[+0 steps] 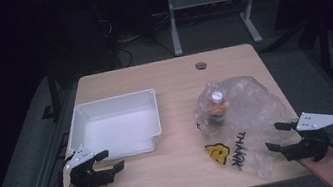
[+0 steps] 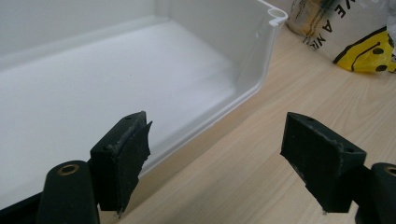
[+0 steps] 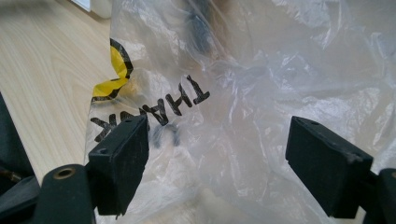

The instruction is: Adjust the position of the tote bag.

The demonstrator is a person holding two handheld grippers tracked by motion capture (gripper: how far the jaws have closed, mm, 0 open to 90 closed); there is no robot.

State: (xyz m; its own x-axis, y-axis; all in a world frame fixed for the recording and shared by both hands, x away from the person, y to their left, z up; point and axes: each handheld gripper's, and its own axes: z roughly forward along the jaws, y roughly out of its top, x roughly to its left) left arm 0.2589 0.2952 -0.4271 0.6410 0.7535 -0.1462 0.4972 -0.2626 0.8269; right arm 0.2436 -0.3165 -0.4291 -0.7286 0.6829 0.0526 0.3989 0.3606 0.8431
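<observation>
A clear plastic bag (image 1: 251, 115) printed with a yellow smiley and "THANK" lies on the right half of the table, with a bottle (image 1: 217, 107) standing inside it. A white plastic tray (image 1: 87, 111) sits empty on the left half. My left gripper (image 1: 110, 161) hovers open at the tray's near right corner; the left gripper view has the tray wall (image 2: 252, 65) just ahead of the gripper (image 2: 215, 149). My right gripper (image 1: 278, 136) is open at the bag's near right edge. In the right gripper view the bag (image 3: 243, 107) lies between and beyond the gripper (image 3: 217, 158).
The wooden table (image 1: 181, 167) has a round cable hole (image 1: 201, 65) near its far edge. Bare wood lies between tray and bag. Beyond the table stand a white desk frame (image 1: 173, 21) and cables on a dark floor.
</observation>
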